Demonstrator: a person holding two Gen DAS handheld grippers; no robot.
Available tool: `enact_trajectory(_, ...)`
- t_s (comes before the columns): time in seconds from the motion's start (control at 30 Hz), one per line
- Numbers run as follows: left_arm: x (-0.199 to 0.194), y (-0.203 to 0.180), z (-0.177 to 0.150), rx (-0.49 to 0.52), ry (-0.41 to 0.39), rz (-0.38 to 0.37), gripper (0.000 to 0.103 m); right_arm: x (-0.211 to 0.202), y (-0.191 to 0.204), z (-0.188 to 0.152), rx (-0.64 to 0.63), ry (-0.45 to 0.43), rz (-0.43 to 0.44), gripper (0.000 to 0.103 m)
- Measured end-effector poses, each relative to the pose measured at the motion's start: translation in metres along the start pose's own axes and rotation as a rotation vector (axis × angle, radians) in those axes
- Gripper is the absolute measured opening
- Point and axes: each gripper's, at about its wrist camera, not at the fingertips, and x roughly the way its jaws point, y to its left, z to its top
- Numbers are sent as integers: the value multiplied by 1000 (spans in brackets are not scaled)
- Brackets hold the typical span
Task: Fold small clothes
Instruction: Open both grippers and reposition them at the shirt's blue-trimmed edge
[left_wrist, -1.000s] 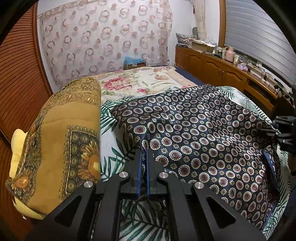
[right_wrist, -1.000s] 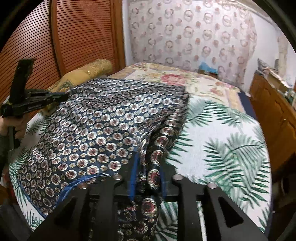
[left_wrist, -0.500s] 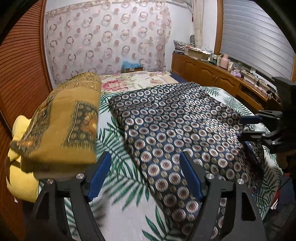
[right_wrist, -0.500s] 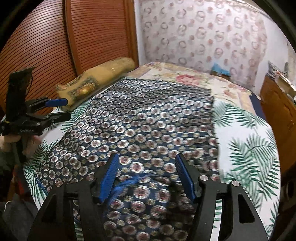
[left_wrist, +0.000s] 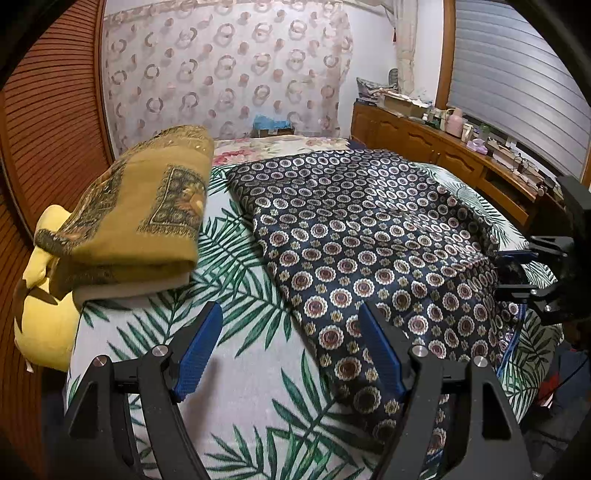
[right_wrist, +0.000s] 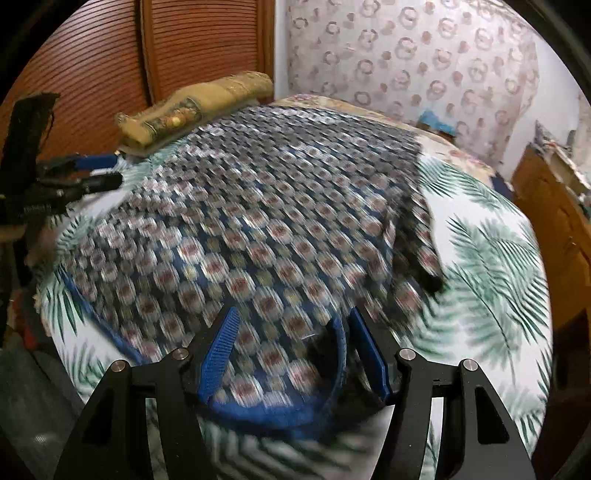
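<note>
- The bed, under a white bedspread printed with green palm leaves, carries everything; no size ranking beyond that is exact.
- The dark navy satin cloth with round medallion print and blue edging lies spread flat across the bedspread, its near edge between the two tools.
- A folded mustard-gold patterned cloth sits on yellow pillows beside it, apart from the navy one.
- Step in hand, I judge: a fold has been laid and let go; next calls for gripping an edge or corner for another fold.
- The left gripper tilts downward, jaws wide, empty, over bare bedspread.
- The right gripper tilts downward, jaws wide; blue hem lies between them, unpinched.
</note>
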Motion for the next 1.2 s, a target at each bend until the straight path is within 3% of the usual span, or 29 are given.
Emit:
enact_trajectory(0.47,-10,-14,-16,8,15,-3,77,-34,-34,-43,152,-84,-24,65)
enact_trajectory(0.93,-21,-26,-44,9,66,-63,77,-48,-11,-34,91,-109,13,65)
enact_trajectory(1.2,-26,-25,-55,-5,82,-97,52,-45,-5,-30,70,-104,-31,65)
